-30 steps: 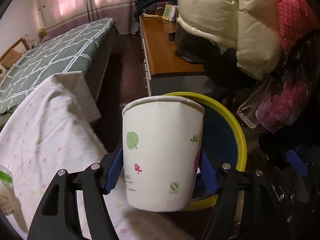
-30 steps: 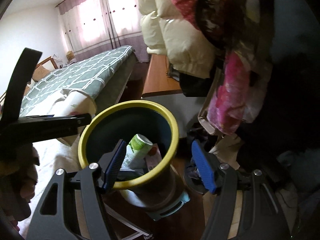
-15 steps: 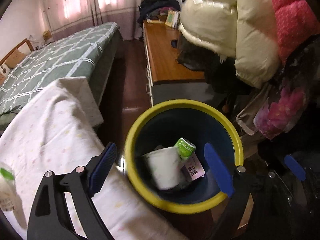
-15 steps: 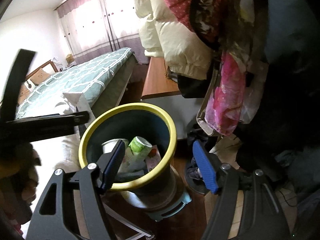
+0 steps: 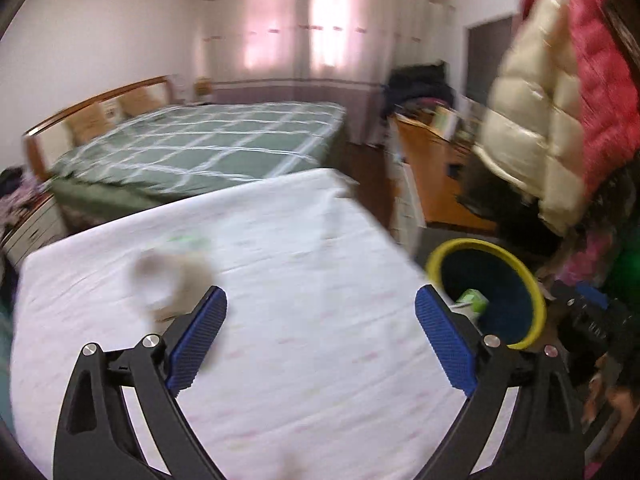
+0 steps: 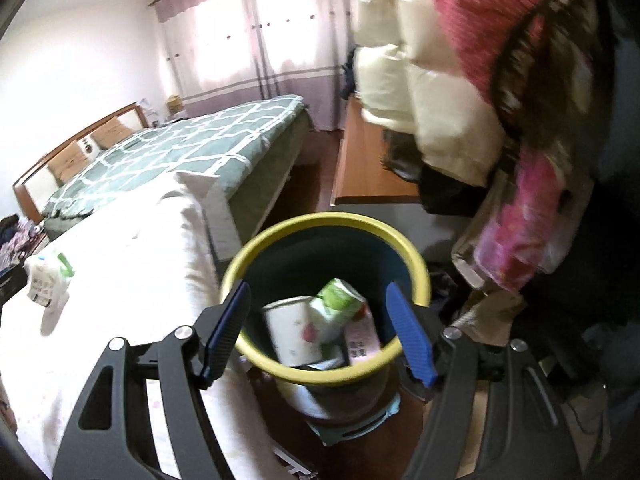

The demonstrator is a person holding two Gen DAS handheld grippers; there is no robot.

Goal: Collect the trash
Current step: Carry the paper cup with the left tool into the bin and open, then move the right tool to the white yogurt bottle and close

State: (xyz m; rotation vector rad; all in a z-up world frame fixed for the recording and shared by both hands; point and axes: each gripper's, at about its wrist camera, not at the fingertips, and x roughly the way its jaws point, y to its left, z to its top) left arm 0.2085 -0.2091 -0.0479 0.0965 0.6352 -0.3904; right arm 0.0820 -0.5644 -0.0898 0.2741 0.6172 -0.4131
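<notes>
Yellow-rimmed dark blue round trash bin (image 6: 326,376) stands on the floor beside the white-clothed desk (image 5: 300,320), under hanging cream and pink puffer jackets (image 6: 420,80). Three items inside: one white paper cup (image 6: 292,328), one green-white carton (image 6: 340,308), one pink packet (image 6: 362,340). One blurred white bottle-like item (image 5: 172,280) left on the desk. Left hand-held gripper (image 5: 320,336) spread, empty, over desk. Right hand-held gripper (image 6: 320,332) spread, empty, straddling the bin. Green checked bed (image 5: 200,148) behind.

You face a bedroom: far off, curtains (image 5: 304,28) glow over a bright window; a green checked bed (image 5: 200,152) lies left, a wooden desk (image 6: 372,168) right, coats (image 6: 440,92) hanging near.
</notes>
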